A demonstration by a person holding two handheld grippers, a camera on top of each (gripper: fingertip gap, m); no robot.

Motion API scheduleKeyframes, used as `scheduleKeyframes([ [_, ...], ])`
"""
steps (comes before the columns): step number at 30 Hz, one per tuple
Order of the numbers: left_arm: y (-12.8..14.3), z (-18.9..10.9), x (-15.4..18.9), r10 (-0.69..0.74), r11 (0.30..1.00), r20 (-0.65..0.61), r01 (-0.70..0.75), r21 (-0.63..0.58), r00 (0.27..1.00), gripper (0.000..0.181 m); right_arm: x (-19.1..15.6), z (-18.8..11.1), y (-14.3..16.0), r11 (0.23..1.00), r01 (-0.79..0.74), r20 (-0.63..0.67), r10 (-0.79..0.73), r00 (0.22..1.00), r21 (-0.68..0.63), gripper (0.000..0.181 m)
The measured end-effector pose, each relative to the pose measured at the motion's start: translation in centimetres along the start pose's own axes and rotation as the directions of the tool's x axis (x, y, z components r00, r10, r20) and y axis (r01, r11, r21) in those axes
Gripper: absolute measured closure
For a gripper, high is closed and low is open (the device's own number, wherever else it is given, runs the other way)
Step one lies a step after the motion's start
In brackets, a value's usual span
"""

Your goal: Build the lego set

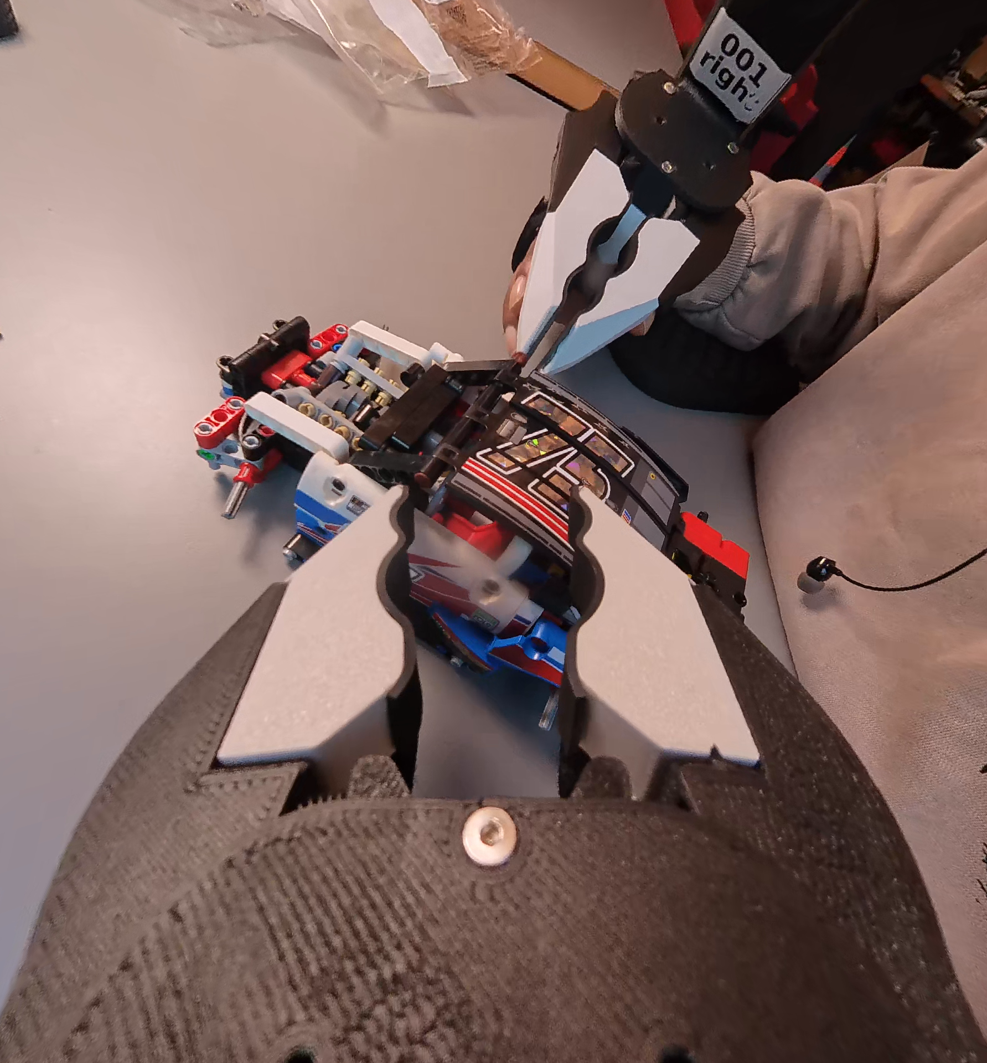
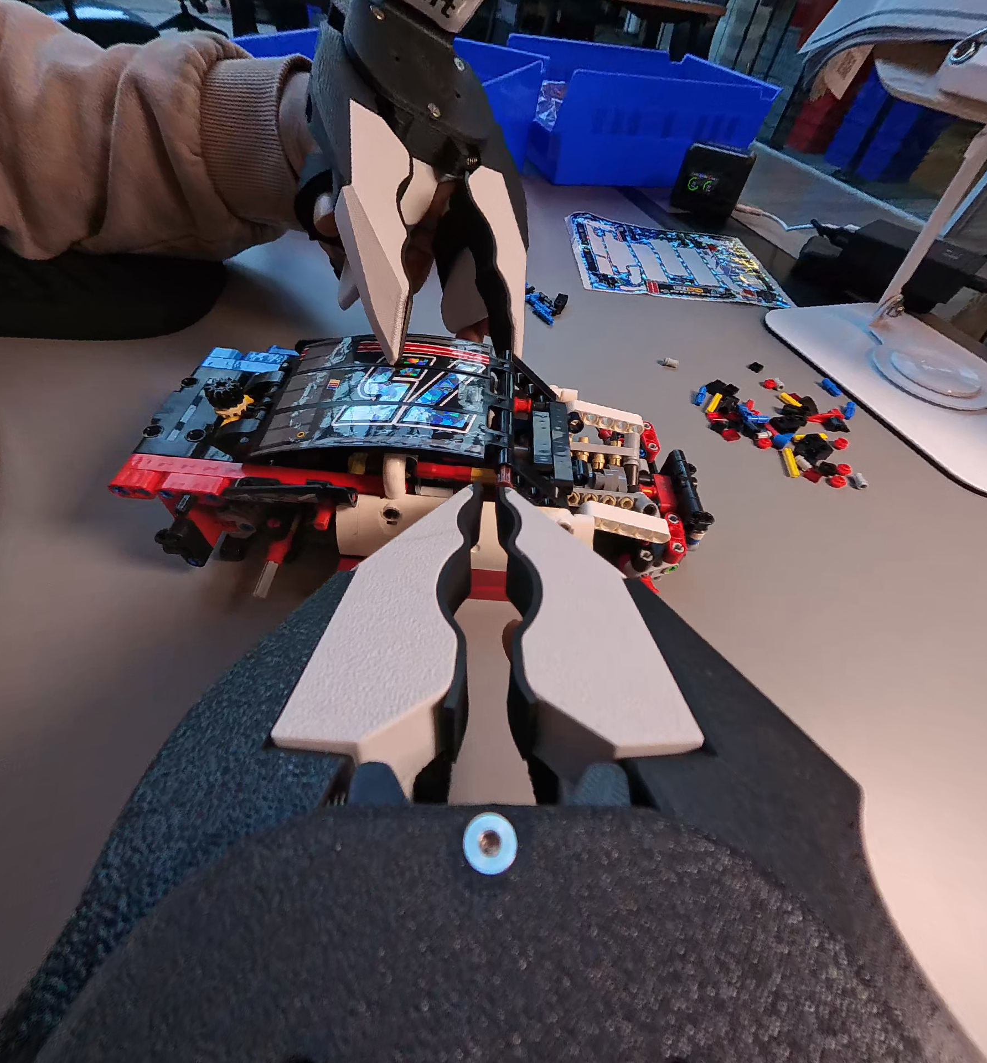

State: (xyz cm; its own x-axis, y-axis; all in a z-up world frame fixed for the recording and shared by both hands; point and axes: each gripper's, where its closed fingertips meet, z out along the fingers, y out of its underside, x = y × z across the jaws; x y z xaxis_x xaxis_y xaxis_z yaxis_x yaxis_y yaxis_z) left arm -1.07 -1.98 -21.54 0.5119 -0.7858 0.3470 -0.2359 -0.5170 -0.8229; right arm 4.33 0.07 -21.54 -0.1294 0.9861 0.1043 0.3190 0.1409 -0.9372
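The partly built lego car (image 1: pixel 479 460) lies on the grey table (image 1: pixel 105 201), with a black stickered roof panel (image 2: pixel 376 402) and a red, white and blue body. My left gripper (image 1: pixel 488 500) is open, its fingers straddling the car's side. In the right wrist view it (image 2: pixel 453 351) comes down from above, with one fingertip (image 2: pixel 393 345) on the roof panel. My right gripper (image 2: pixel 488 489) is nearly closed, pinching the end of a thin dark axle (image 2: pixel 505 420) at the roof's front edge. The left wrist view shows it (image 1: pixel 537 362) at that axle (image 1: pixel 468 420).
A pile of small loose pieces (image 2: pixel 778 425) lies to the right of the car, by a white lamp base (image 2: pixel 911 391). A sticker sheet (image 2: pixel 675 259) and blue bins (image 2: pixel 640 115) are behind. Plastic bags (image 1: pixel 364 46) lie at the far edge. A person's sleeve (image 2: pixel 105 126) is on the left. Spacing between my two grippers at the tips: around 7 centimetres. Both grippers' tips are roughly 35 centimetres from the white lamp base (image 2: pixel 911 391).
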Motion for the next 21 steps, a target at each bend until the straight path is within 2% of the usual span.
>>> scheduleKeyframes([
  [5,0.11,0.15,0.33,-0.008,1.000,-0.013,0.008,-0.001,1.000,0.133,0.18,0.05,-0.05,1.000,-0.014,-0.011,0.014,1.000,0.006,0.180],
  [21,0.29,0.27,0.11,-0.008,1.000,-0.006,0.008,-0.019,1.000,0.128,0.50,0.45,-0.24,1.000,0.022,-0.034,-0.022,0.999,-0.009,0.177],
])
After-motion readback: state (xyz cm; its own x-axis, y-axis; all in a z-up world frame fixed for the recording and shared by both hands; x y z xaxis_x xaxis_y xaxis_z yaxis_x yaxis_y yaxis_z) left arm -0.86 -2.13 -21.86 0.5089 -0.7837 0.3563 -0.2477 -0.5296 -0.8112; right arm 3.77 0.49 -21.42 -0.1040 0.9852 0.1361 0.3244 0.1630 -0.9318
